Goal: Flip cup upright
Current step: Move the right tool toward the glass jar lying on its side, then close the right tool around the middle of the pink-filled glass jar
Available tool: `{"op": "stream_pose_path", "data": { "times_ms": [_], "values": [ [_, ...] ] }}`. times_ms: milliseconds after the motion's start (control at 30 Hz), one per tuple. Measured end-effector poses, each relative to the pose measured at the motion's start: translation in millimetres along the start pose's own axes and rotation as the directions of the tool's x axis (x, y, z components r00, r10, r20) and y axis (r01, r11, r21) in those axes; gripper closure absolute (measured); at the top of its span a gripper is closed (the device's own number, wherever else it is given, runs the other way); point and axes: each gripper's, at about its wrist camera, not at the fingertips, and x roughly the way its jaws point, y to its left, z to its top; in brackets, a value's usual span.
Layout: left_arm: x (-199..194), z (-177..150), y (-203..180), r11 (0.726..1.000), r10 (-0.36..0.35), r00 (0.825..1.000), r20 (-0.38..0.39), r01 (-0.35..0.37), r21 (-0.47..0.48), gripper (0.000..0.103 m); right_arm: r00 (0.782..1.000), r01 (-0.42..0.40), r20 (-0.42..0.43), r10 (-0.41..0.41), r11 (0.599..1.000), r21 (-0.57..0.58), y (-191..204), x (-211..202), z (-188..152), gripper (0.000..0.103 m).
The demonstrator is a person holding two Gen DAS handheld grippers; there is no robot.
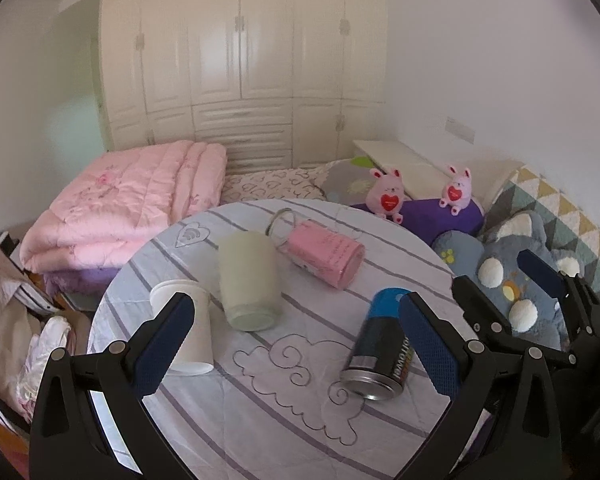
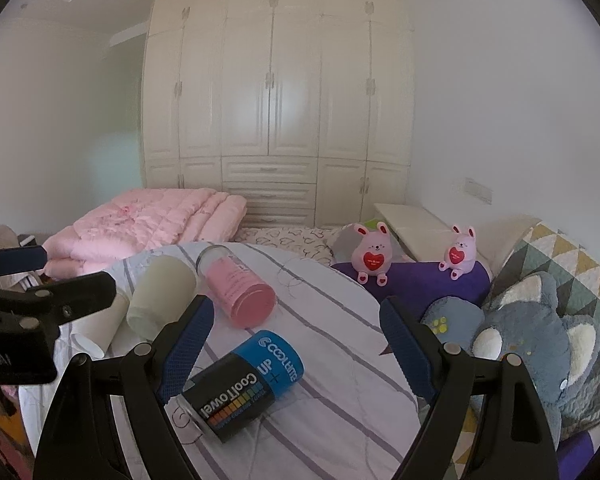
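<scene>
Several cups lie on their sides on a round table with a striped cloth (image 1: pixel 260 412): a white paper cup (image 1: pixel 190 332), a pale green cup (image 1: pixel 248 280), a pink bottle (image 1: pixel 320 254) and a black and blue CoolTowel can (image 1: pixel 380 344). My left gripper (image 1: pixel 296 340) is open and empty, hovering over the table's near side between the paper cup and the can. My right gripper (image 2: pixel 296 344) is open and empty just above the can (image 2: pixel 244 384). The right gripper also shows in the left wrist view (image 1: pixel 504 280), off the table's right edge.
A folded pink quilt (image 1: pixel 120 208) lies on the bed behind the table. Two pink plush rabbits (image 1: pixel 388 196) sit on a purple cushion (image 1: pixel 440 216), and a grey plush toy (image 1: pixel 512 280) lies to the right. White wardrobes (image 1: pixel 240 60) fill the back wall. Clothes (image 1: pixel 4 300) are piled at left.
</scene>
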Motion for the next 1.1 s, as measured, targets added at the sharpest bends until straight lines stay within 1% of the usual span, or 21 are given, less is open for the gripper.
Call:
{"op": "stream_pose_path", "data": {
  "times_ms": [133, 233, 400, 500, 567, 633, 700, 767, 867, 933, 1000, 1100],
  "values": [
    [9, 6, 12, 0.999, 0.004, 1.000, -0.013, -0.005, -0.040, 0.000, 1.000, -0.004, -0.007, 0.003, 1.000, -0.024, 4, 12, 7, 0.017],
    [20, 15, 17, 0.998, 0.002, 0.999, -0.034, -0.004, -0.061, 0.000, 1.000, -0.023, -0.017, 0.022, 0.998, -0.057, 9, 24, 15, 0.017],
    [46, 33, 24, 0.997, 0.034, 0.997, -0.070, -0.038, -0.069, 0.000, 0.995, -0.092, -0.058, 0.085, 0.988, -0.126, 23, 56, 30, 0.017],
    [67, 45, 33, 0.994, 0.040, 0.994, -0.099, -0.050, -0.096, 0.000, 0.980, -0.172, -0.131, 0.152, 0.973, -0.157, 29, 85, 41, 0.017],
    [81, 51, 40, 0.992, 0.047, 0.991, -0.125, -0.062, -0.113, 0.000, 0.958, -0.236, -0.205, 0.201, 0.958, -0.161, 31, 107, 48, 0.017],
    [98, 54, 45, 0.990, 0.057, 0.988, -0.146, -0.074, -0.118, 0.000, 0.924, -0.299, -0.290, 0.247, 0.942, -0.150, 31, 134, 54, 0.017],
    [115, 58, 49, 0.990, 0.056, 0.983, -0.175, -0.077, -0.120, 0.000, 0.895, -0.332, -0.362, 0.261, 0.932, -0.148, 32, 159, 57, 0.017],
    [129, 59, 52, 0.989, 0.056, 0.979, -0.198, -0.081, -0.122, 0.000, 0.867, -0.361, -0.411, 0.282, 0.924, -0.127, 29, 182, 60, 0.017],
    [147, 62, 58, 0.987, 0.050, 0.975, -0.215, -0.081, -0.138, 0.000, 0.813, -0.407, -0.492, 0.312, 0.908, -0.097, 32, 211, 61, 0.017],
    [158, 62, 60, 0.987, 0.049, 0.973, -0.228, -0.081, -0.136, 0.000, 0.790, -0.420, -0.536, 0.299, 0.900, -0.117, 35, 225, 59, 0.017],
    [167, 63, 63, 0.988, 0.051, 0.970, -0.237, -0.084, -0.131, 0.000, 0.776, -0.427, -0.566, 0.279, 0.892, -0.146, 42, 239, 54, 0.017],
    [178, 61, 67, 0.987, 0.054, 0.966, -0.254, -0.090, -0.135, 0.000, 0.740, -0.464, -0.611, 0.282, 0.872, -0.159, 53, 256, 48, 0.017]
  ]
}}
